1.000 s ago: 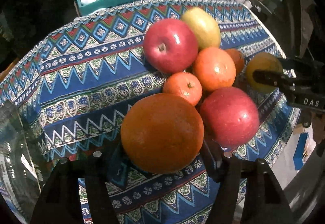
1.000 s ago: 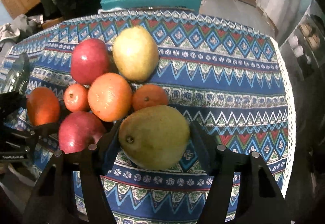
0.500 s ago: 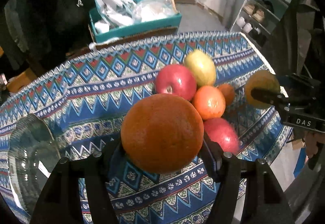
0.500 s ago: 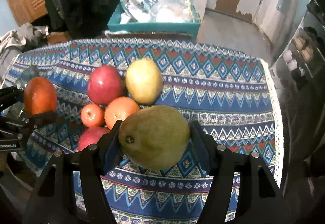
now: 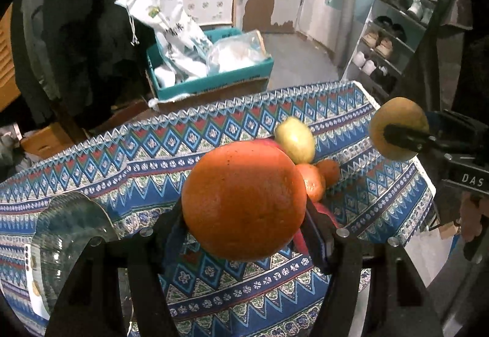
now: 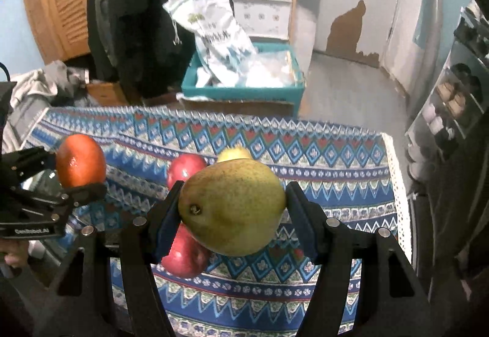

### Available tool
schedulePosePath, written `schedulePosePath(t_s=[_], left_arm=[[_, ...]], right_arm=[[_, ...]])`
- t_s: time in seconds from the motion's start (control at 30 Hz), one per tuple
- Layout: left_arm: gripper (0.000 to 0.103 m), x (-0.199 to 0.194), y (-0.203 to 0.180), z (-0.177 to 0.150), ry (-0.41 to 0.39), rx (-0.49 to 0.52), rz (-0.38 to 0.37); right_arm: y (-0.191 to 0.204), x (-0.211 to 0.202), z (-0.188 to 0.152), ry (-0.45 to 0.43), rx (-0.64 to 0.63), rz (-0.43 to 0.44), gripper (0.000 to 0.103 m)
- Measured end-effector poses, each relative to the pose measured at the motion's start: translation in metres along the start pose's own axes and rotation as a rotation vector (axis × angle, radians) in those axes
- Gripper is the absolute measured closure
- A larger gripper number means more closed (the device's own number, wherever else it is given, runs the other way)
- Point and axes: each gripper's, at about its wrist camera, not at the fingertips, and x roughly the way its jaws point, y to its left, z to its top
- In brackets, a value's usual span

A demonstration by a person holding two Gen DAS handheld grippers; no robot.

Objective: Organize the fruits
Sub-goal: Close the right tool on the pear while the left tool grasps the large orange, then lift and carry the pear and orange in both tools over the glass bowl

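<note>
While the left gripper [image 5: 244, 214] is clenched on a large orange [image 5: 243, 199], holding it in the air above the surface [image 5: 91, 159], the right gripper [image 6: 233, 208] grasps a green-yellow pear [image 6: 232, 207] in the same way, also clear of the cloth. The pads press on both sides of each fruit.

The surface is covered with a blue patterned tablecloth [image 6: 321, 159]. On it, behind the held orange, lies the rest of the fruit in a close group: a yellow-green pear [image 5: 295, 140], two smaller oranges [image 5: 313, 185] touching each other, and a red apple [image 6: 185, 167]. A second red apple [image 6: 183, 254] lies nearer, partly hidden under the held pear. At the left edge of the surface stands a clear glass bowl [image 5: 67, 233].

Beyond the far edge of the surface is a teal box [image 5: 211, 77] with white bags in it. A shoe rack [image 5: 394, 31] stands at the right wall.
</note>
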Motion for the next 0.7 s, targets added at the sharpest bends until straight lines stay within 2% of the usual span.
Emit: schedulePosePath(t_s=[0.33,0.7], left_arm=[[0.034,-0.035,0.008,0.011,-0.074,-0.025,-0.015],[0.034,-0.070,0.023,0.016,-0.142,-0.041,-0.016]], right_arm=[[0.011,-0.024,0.014,-0.058,-0.010,0.003,0.038],[0.034,-0.033,0.035,-0.097,-0.029,0.047,0.038]])
